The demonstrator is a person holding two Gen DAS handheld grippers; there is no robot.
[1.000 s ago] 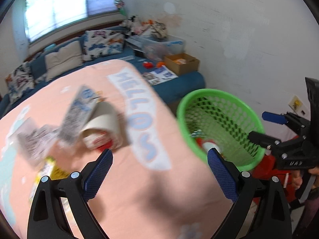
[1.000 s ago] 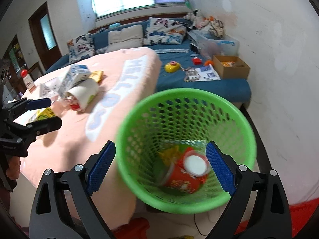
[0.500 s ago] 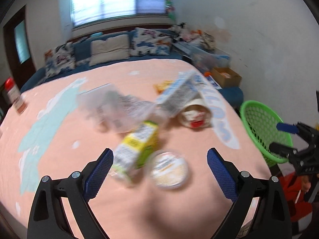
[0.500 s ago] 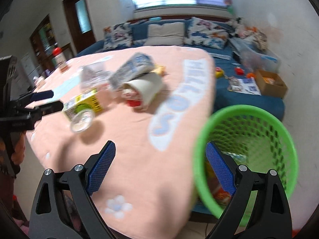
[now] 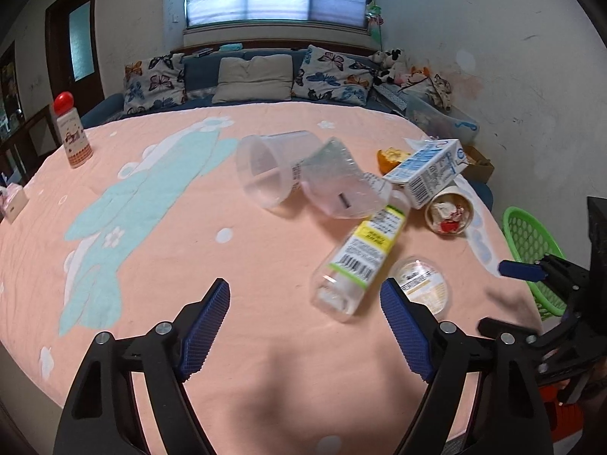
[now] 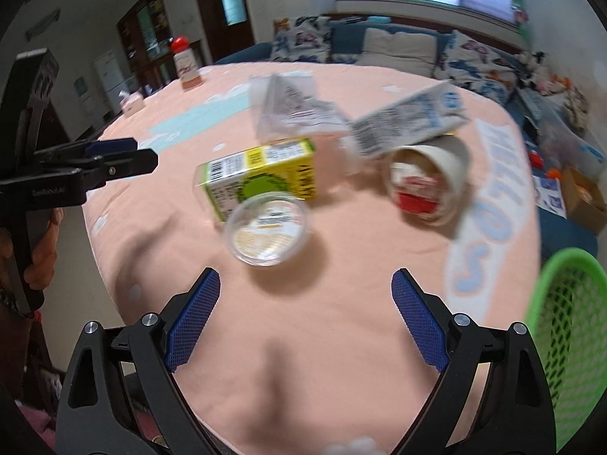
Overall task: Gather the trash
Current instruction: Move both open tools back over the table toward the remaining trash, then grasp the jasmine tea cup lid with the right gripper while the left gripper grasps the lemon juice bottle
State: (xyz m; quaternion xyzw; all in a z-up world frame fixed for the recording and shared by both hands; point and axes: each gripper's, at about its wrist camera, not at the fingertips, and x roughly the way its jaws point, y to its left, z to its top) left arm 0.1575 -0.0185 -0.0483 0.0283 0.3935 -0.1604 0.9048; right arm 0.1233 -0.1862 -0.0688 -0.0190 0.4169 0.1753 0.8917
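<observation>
Trash lies on the pink tablecloth (image 5: 189,265): a clear yellow-labelled box (image 5: 360,261), a round clear tub (image 5: 423,282), clear plastic cups (image 5: 265,168), a blue-white carton (image 5: 428,172) and a paper cup (image 5: 449,210) with red wrapping inside. My left gripper (image 5: 305,303) hovers just short of the yellow-labelled box, its jaws closing with nothing between them. In the right wrist view my right gripper (image 6: 305,303) stands open and empty, just short of the round tub (image 6: 267,225). The green basket (image 6: 561,341) is beside the table at the right.
A red-capped bottle (image 5: 72,131) and a tissue box (image 5: 11,199) stand at the table's far left. An orange peel (image 5: 392,157) lies behind the carton. A blue sofa with cushions (image 5: 254,79) runs under the window. A hand (image 6: 41,242) holds the left gripper (image 6: 144,155).
Both grippers have swung left, away from the green basket and over the table's trash pile. The left jaws stand a little narrower than before.
</observation>
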